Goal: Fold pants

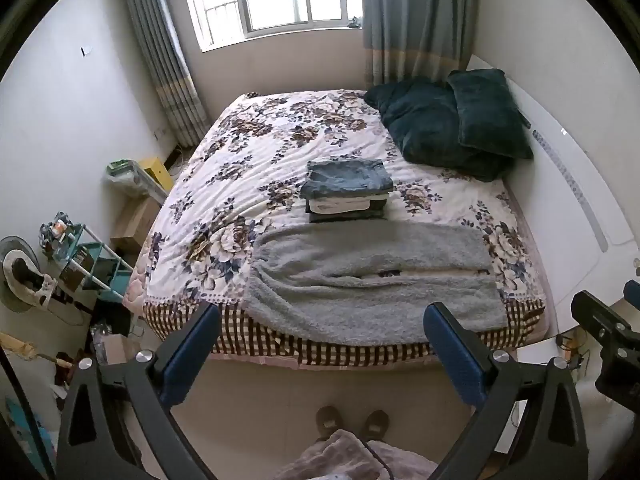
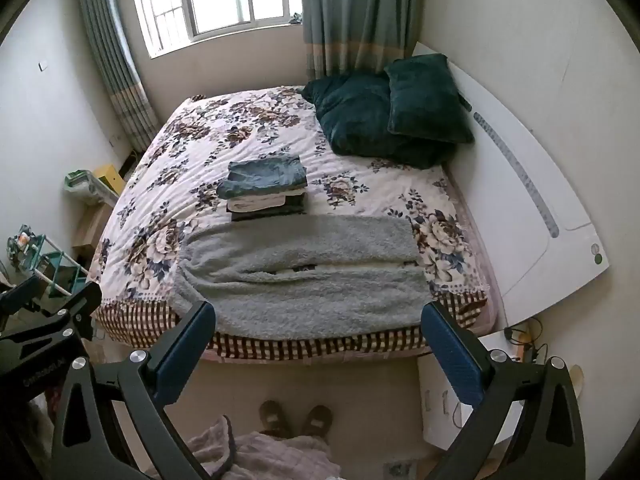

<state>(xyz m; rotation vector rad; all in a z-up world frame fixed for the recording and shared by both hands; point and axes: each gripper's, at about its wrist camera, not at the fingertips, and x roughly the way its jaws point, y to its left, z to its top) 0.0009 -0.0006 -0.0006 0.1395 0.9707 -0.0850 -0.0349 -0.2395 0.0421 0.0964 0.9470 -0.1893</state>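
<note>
Grey fleece pants [image 1: 368, 276] lie spread across the near edge of the floral bed [image 1: 256, 152], folded lengthwise with the legs side by side; they also show in the right wrist view [image 2: 304, 276]. My left gripper [image 1: 322, 316] is open and empty, held above the floor in front of the bed edge. My right gripper [image 2: 319, 314] is open and empty at a similar height, and it shows at the right edge of the left wrist view [image 1: 604, 328]. Neither touches the pants.
A stack of folded clothes [image 1: 346, 190] sits on the bed behind the pants. Dark green pillows [image 1: 452, 120] lie at the far right by a white headboard [image 1: 580, 184]. Cluttered racks and boxes [image 1: 80, 260] stand to the left. My slippered feet [image 1: 352, 424] are on the floor.
</note>
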